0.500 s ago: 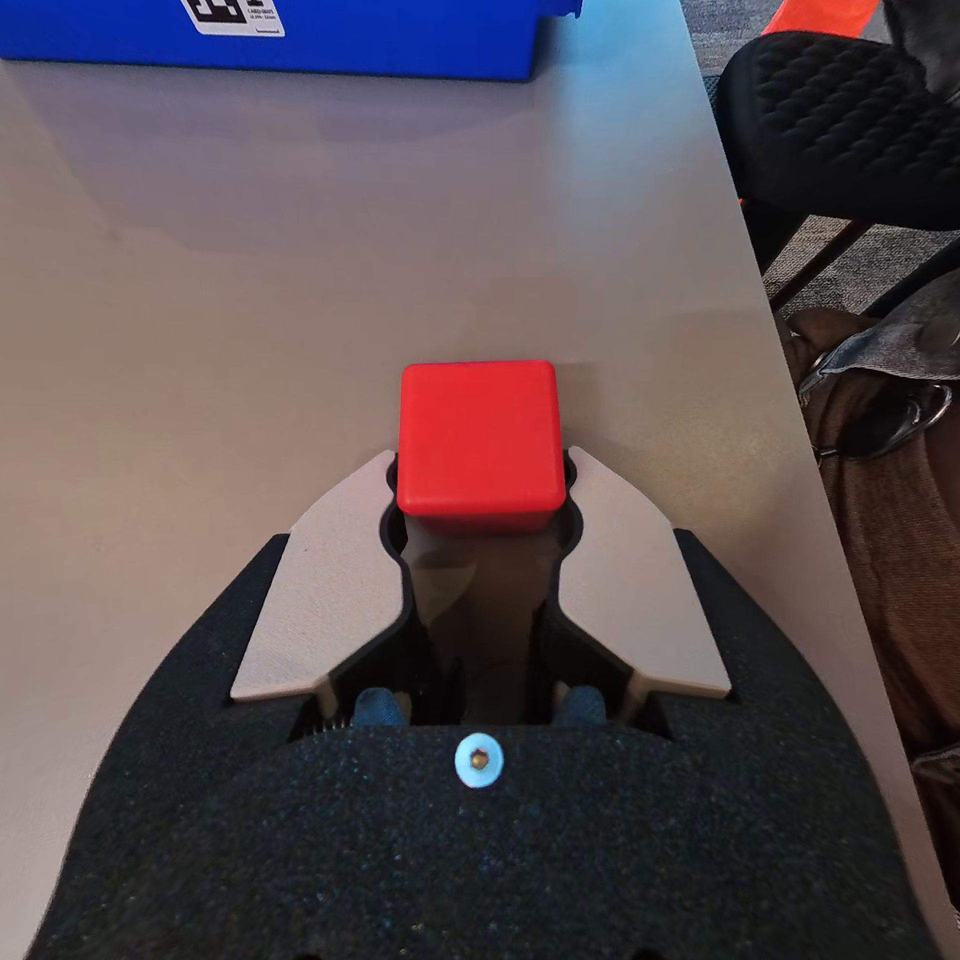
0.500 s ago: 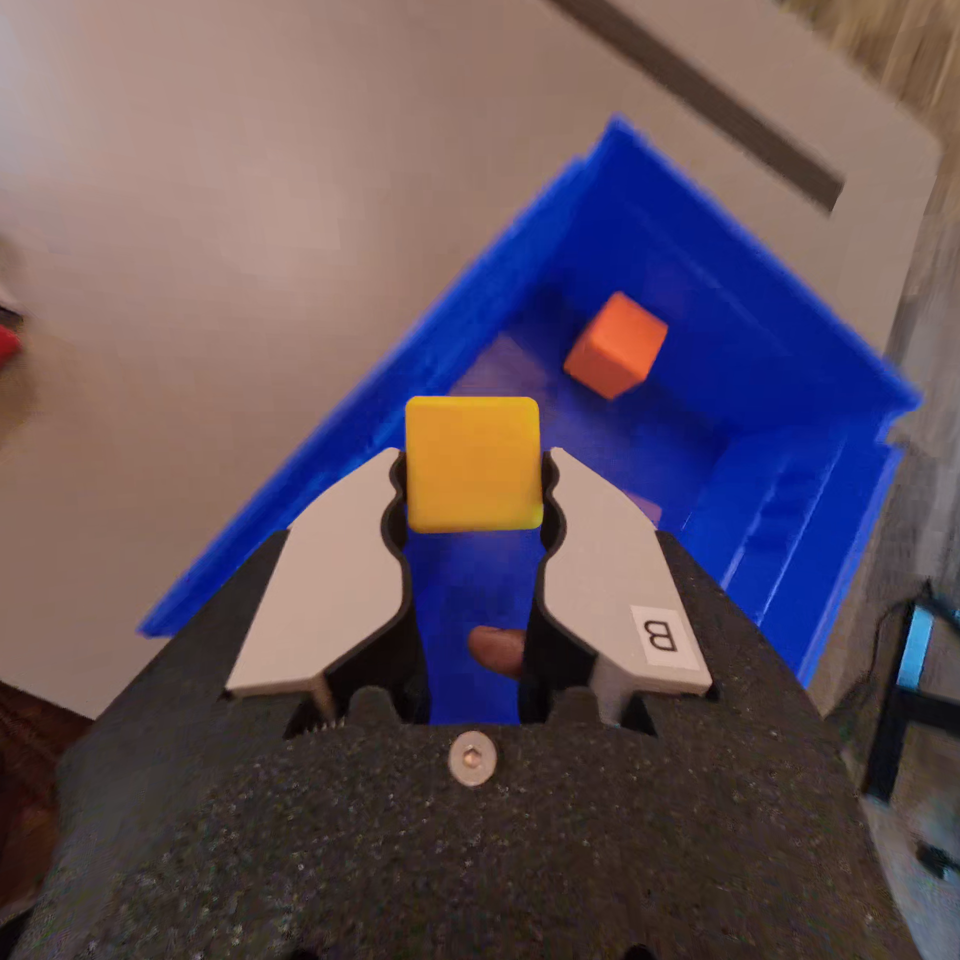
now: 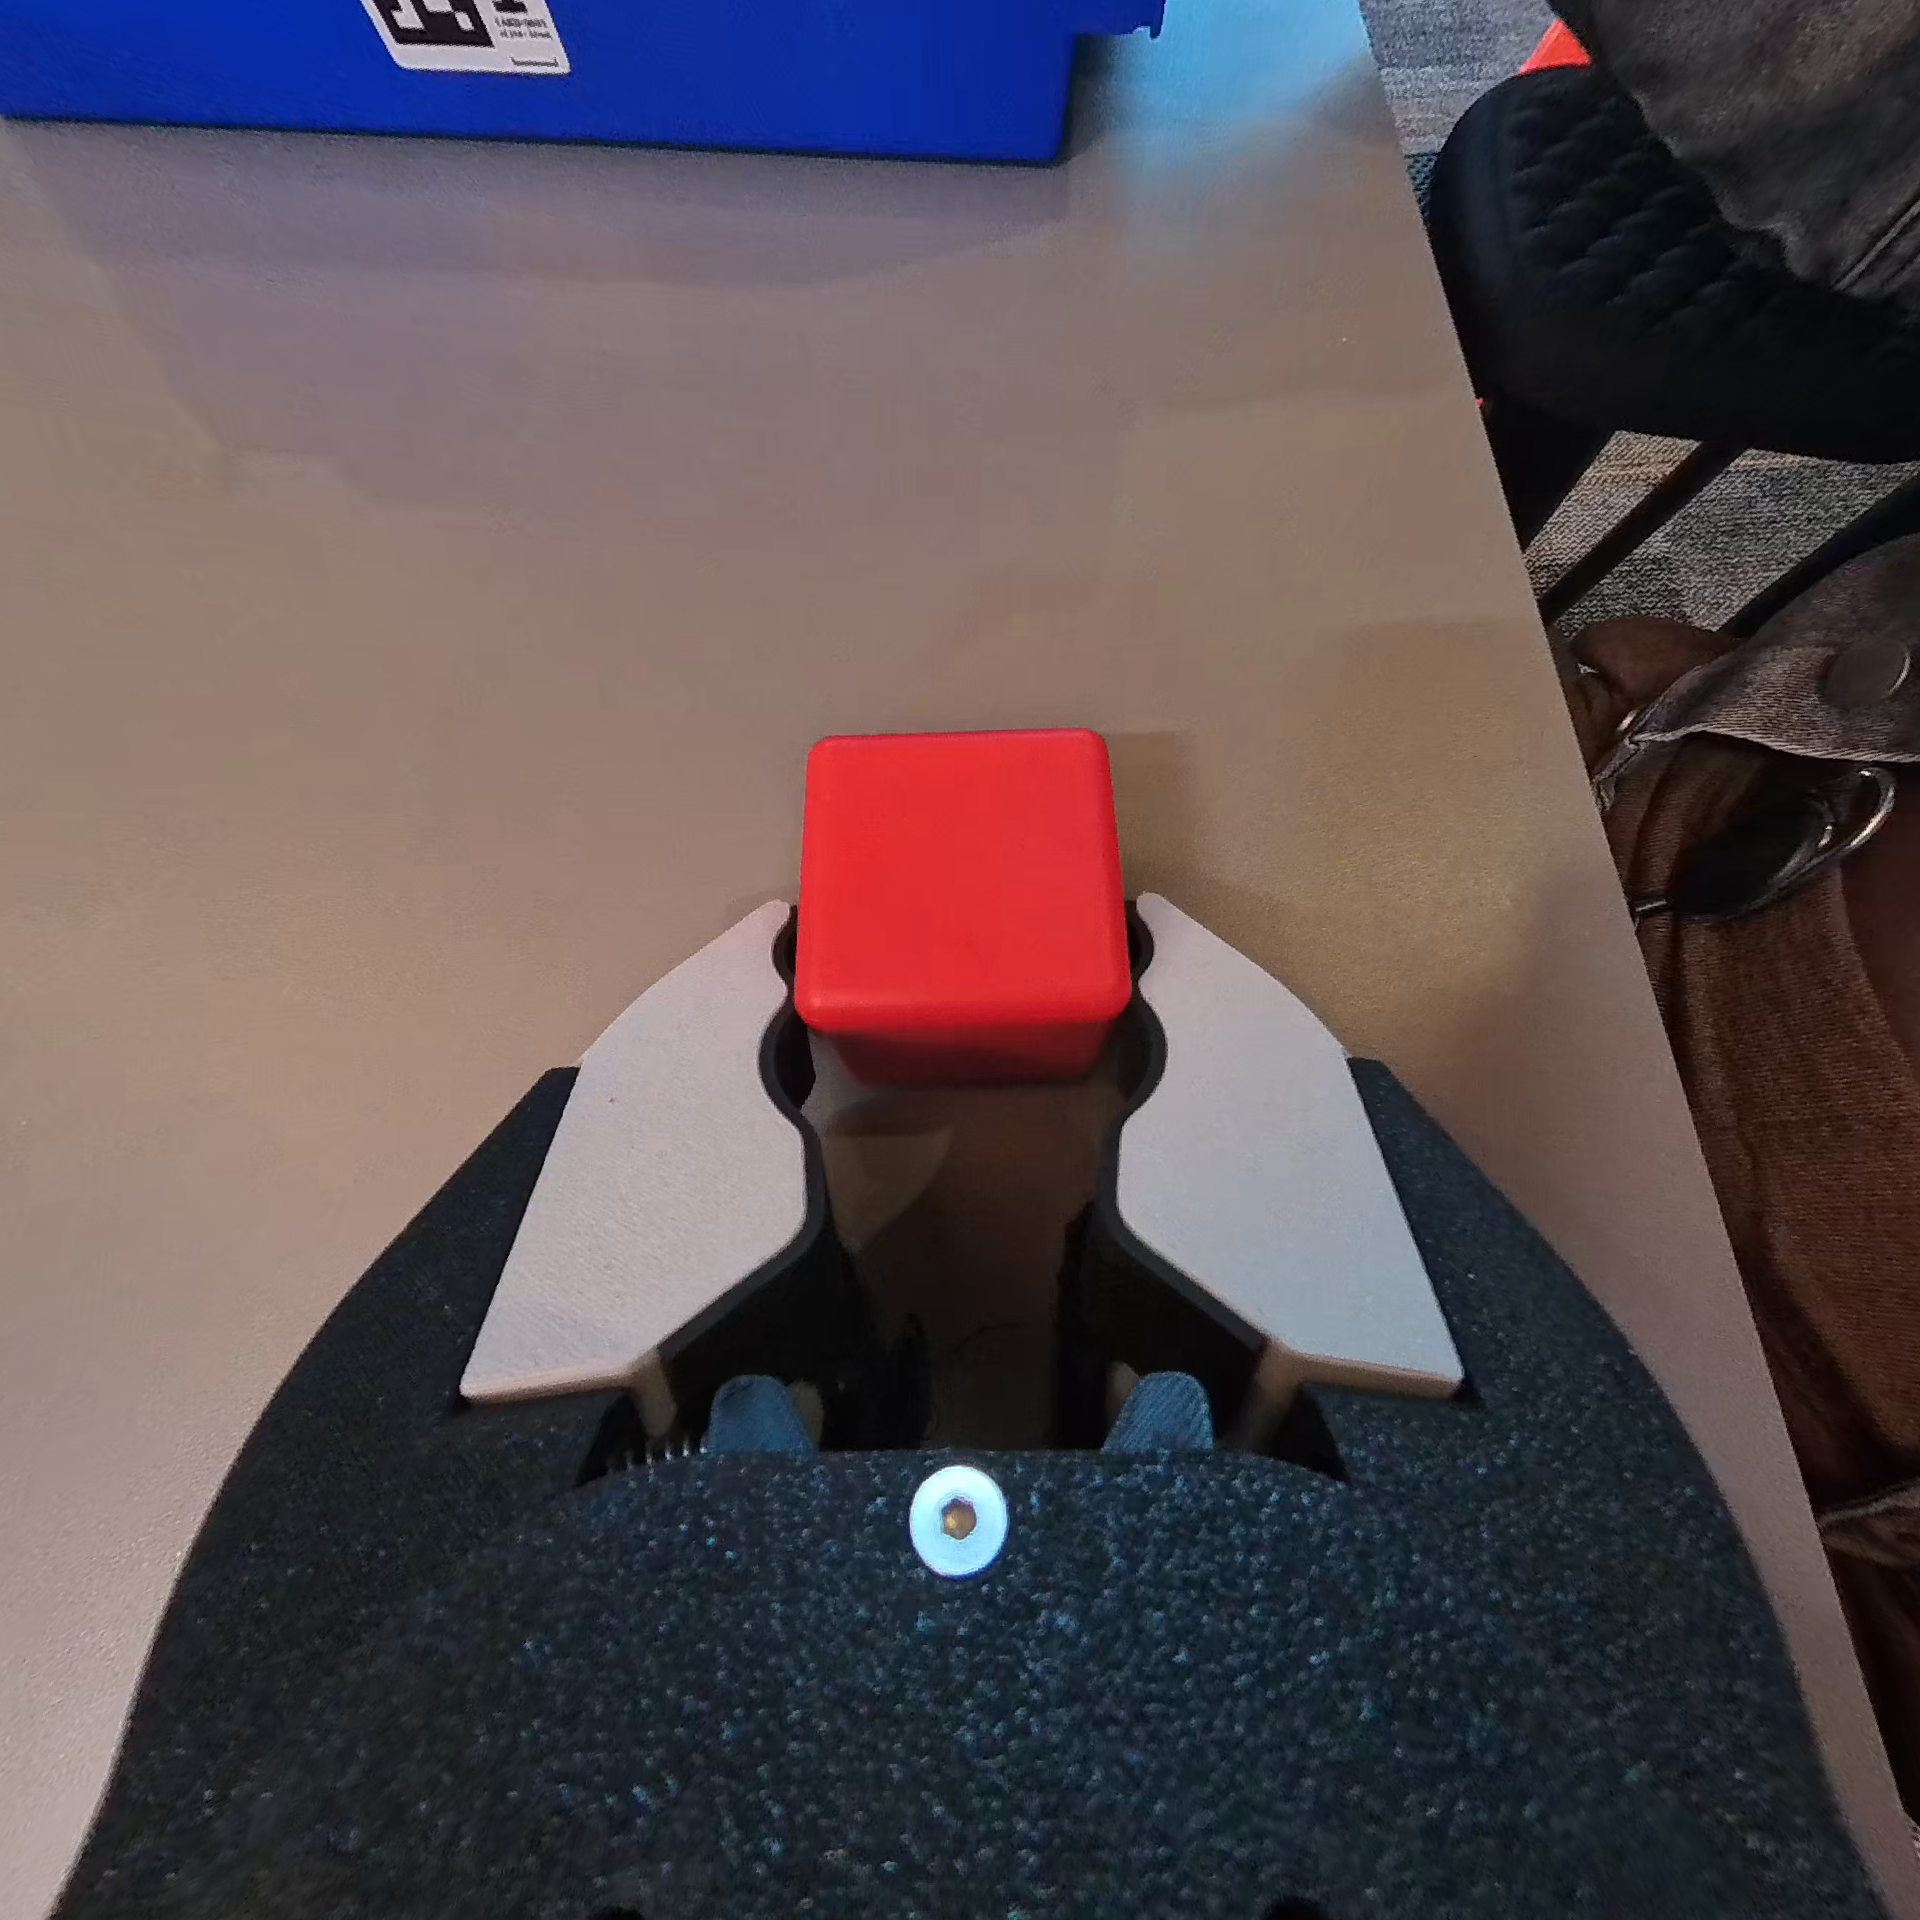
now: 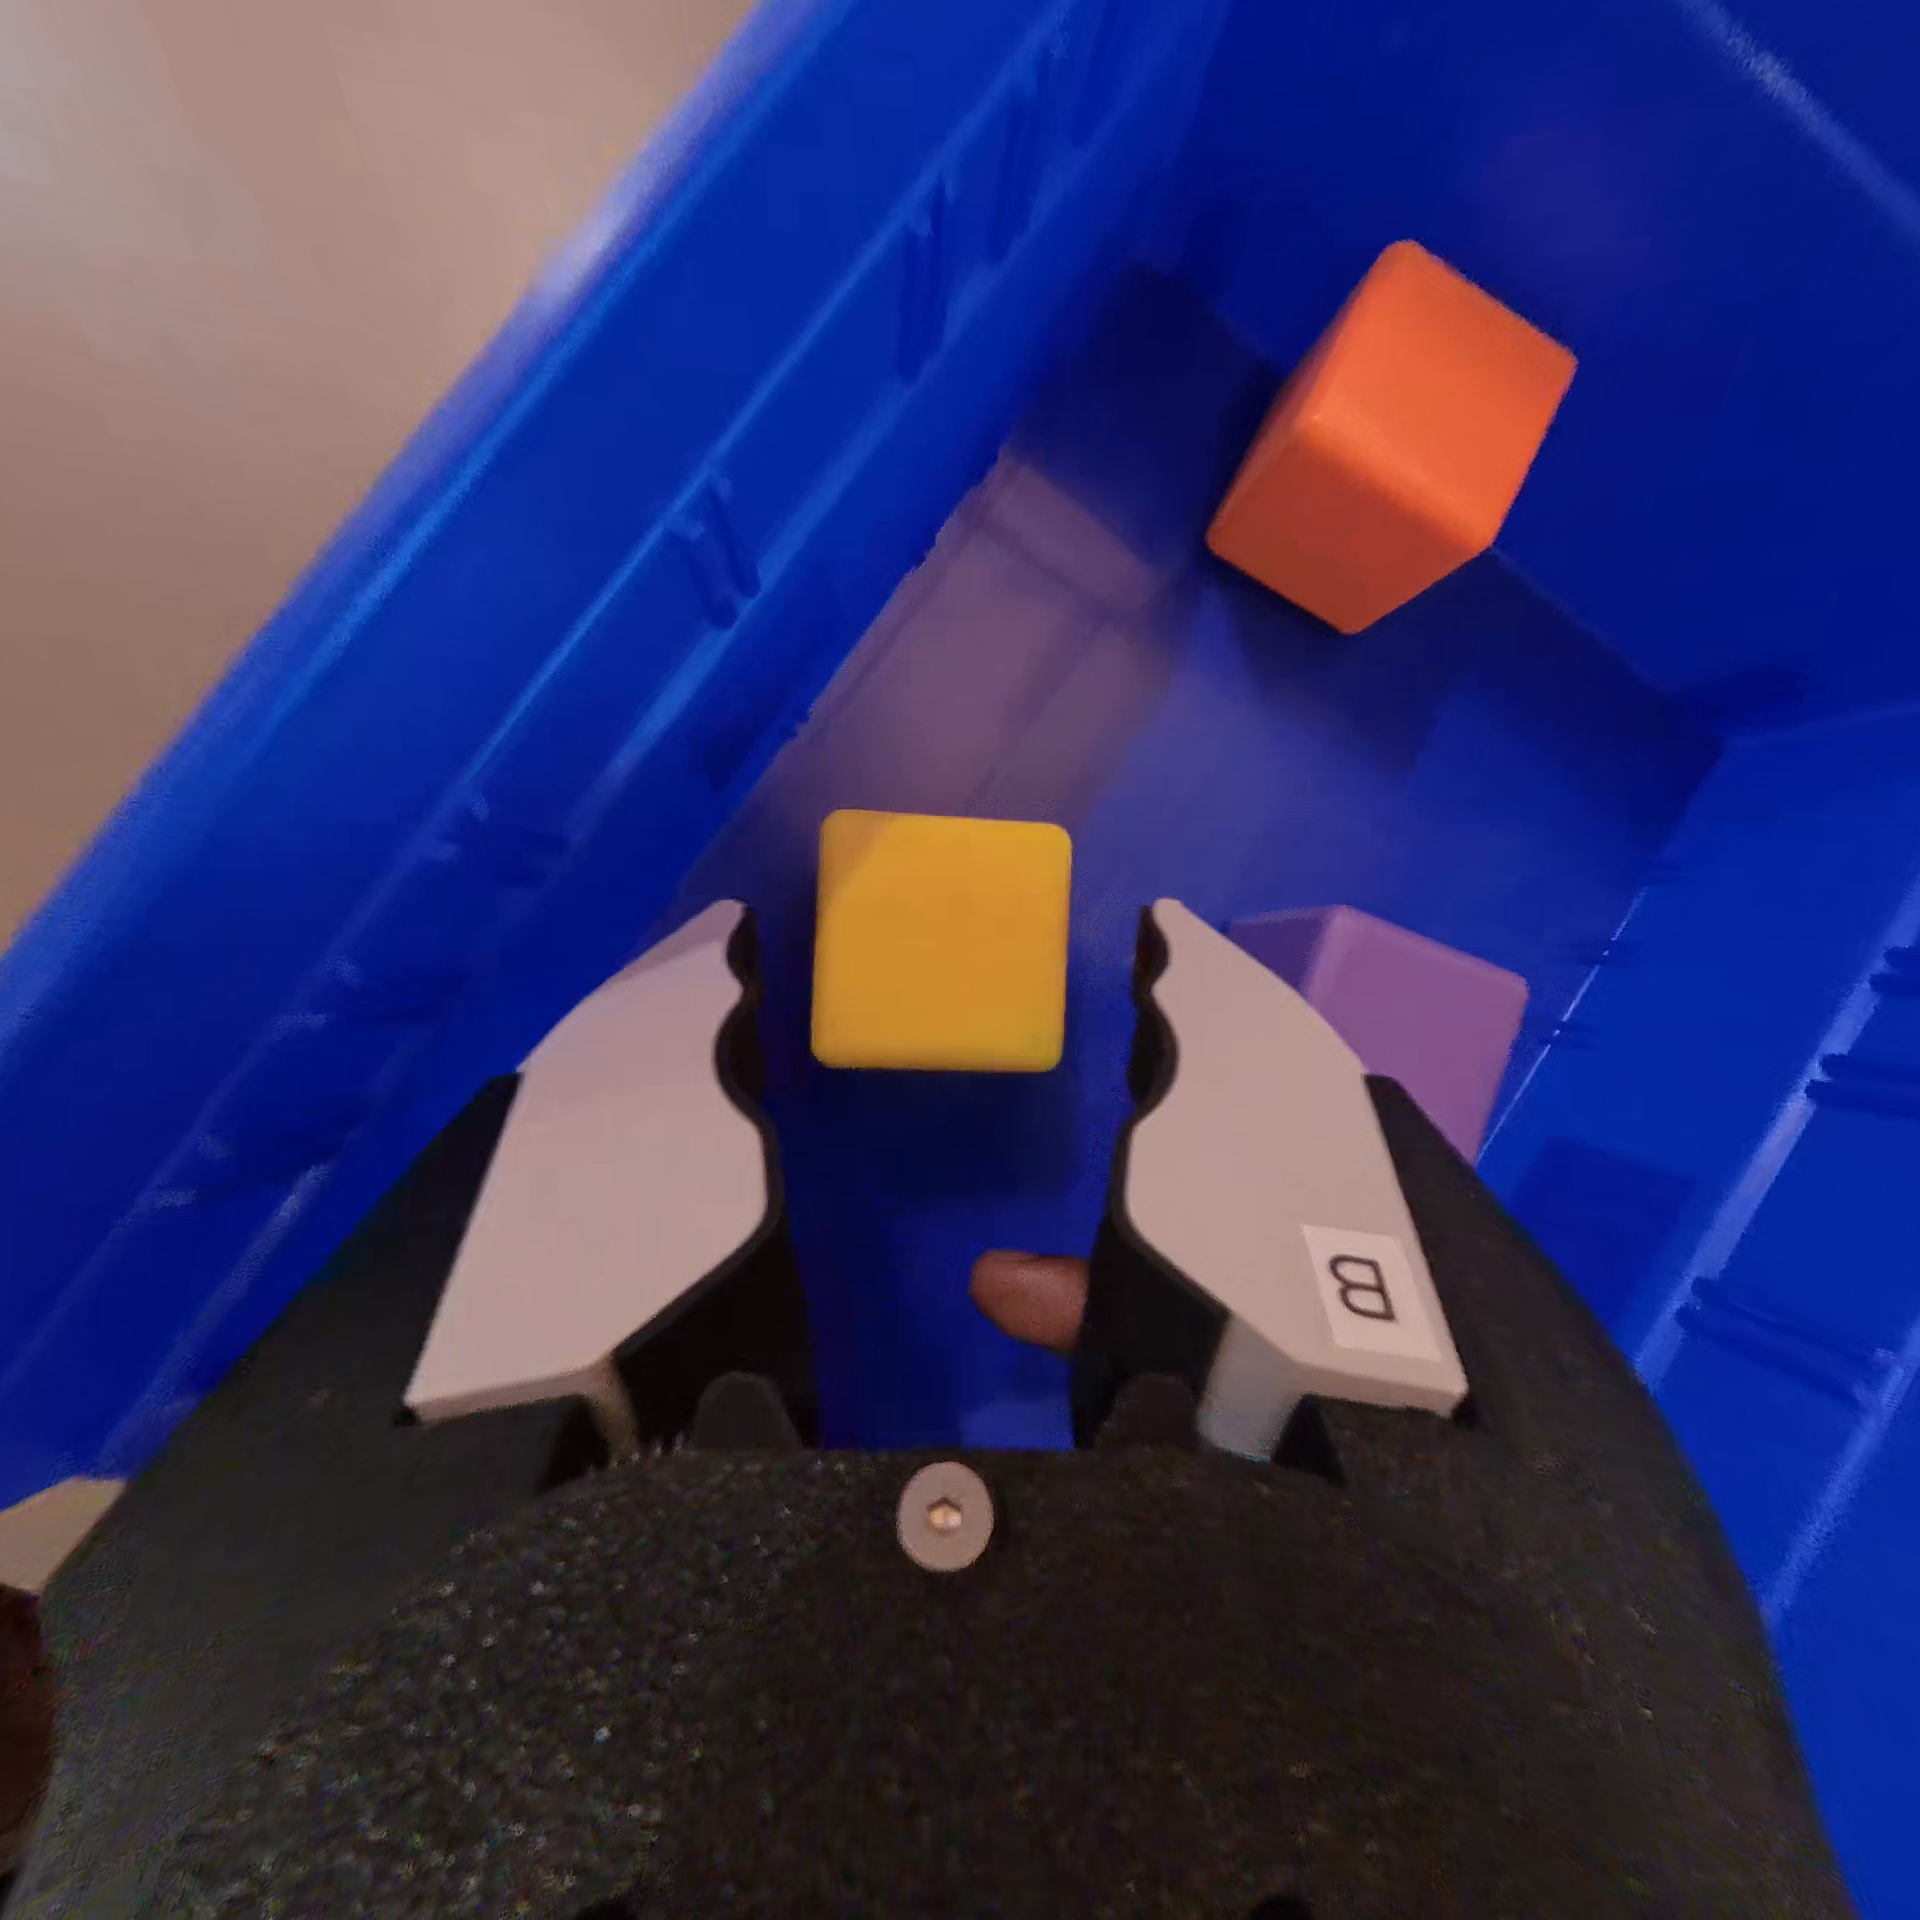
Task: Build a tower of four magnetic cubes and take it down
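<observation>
Label [image 3: 468, 31] white on blue bin [image 3: 727, 94]; left gripper [image 3: 961, 935] clamps red cube [image 3: 961, 894]; right gripper [image 4: 943, 935] wide, yellow cube [image 4: 940, 940] loose.

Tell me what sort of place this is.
Probably an office or lab workspace: a plain beige table, a black mesh chair on grey carpet beside it, and a blue bin of coloured cubes.

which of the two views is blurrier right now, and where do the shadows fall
Right wrist view: clearly blurrier, with the blue bin walls smeared and the orange cube soft-edged; the yellow cube is fairly crisp. Left wrist view: sharp throughout; the red cube casts a soft shadow to its right on the table, and a broad dim band lies below the bin.
</observation>
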Demonstrator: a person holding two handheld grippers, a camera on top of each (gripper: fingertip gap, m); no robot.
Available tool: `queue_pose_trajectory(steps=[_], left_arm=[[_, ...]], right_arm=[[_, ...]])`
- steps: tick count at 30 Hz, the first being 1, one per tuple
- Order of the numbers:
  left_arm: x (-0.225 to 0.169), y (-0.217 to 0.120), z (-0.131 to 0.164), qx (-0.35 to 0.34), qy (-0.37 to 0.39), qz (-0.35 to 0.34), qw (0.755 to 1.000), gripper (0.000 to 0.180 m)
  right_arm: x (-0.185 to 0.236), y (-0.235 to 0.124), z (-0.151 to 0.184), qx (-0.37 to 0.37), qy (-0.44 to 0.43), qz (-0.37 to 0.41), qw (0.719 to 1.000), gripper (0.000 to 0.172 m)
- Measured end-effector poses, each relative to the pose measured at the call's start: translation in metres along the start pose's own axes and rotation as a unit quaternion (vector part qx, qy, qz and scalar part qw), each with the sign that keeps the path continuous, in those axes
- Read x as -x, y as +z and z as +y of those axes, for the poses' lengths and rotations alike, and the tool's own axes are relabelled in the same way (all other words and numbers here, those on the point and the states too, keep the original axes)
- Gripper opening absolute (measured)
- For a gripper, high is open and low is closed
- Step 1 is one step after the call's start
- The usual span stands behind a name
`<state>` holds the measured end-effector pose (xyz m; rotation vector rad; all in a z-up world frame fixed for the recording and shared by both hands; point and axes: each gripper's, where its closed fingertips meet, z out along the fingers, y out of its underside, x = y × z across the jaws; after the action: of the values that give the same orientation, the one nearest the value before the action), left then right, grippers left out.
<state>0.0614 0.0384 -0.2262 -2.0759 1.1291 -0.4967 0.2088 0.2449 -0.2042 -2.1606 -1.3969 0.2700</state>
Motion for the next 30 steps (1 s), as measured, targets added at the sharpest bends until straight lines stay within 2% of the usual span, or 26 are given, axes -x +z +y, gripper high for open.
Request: queue_pose_trajectory(steps=[1, 4, 7, 10, 12, 13, 16, 20, 23, 27, 30], left_arm=[[0.000, 0.000, 0.000, 0.000, 0.000, 0.000, 1.000, 0.056], [0.000, 0.000, 0.000, 0.000, 0.000, 0.000, 1.000, 0.056], [0.001, 0.000, 0.000, -0.001, 0.004, 0.000, 1.000, 0.058], [0.003, -0.002, -0.004, -0.014, 0.012, -0.013, 1.000, 0.108], [0.002, -0.006, -0.010, -0.035, 0.011, -0.014, 0.999, 0.139], [-0.001, -0.010, -0.013, -0.048, 0.011, -0.008, 0.999, 0.146], [-0.007, -0.022, -0.027, -0.097, 0.014, 0.008, 0.995, 0.146], [-0.012, -0.046, -0.040, -0.160, 0.018, 0.025, 0.987, 0.146], [-0.013, -0.063, -0.048, -0.203, 0.018, 0.031, 0.978, 0.146], [-0.008, -0.076, -0.054, -0.240, 0.015, 0.021, 0.970, 0.146], [-0.007, -0.078, -0.055, -0.247, 0.018, 0.016, 0.969, 0.146]], right_arm=[[-0.001, -0.007, -0.004, -0.017, 0.010, -0.004, 1.000, 0.077], [-0.008, -0.047, -0.033, -0.127, 0.037, 0.007, 0.991, 0.083], [0.012, -0.109, -0.075, -0.279, 0.031, -0.027, 0.960, 0.083], [0.064, -0.158, -0.102, -0.366, -0.034, -0.094, 0.925, 0.083], [0.105, -0.171, -0.110, -0.380, -0.094, -0.132, 0.911, 0.083], [0.127, -0.172, -0.111, -0.377, -0.124, -0.150, 0.905, 0.083], [0.189, -0.150, -0.106, -0.325, -0.205, -0.204, 0.900, 0.083], [0.236, -0.084, -0.089, -0.201, -0.272, -0.209, 0.918, 0.081], [0.248, -0.034, -0.072, -0.102, -0.322, -0.179, 0.924, 0.080], [0.257, -0.001, -0.069, -0.056, -0.344, -0.182, 0.920, 0.073], [0.261, 0.011, -0.067, -0.047, -0.359, -0.190, 0.913, 0.049]])
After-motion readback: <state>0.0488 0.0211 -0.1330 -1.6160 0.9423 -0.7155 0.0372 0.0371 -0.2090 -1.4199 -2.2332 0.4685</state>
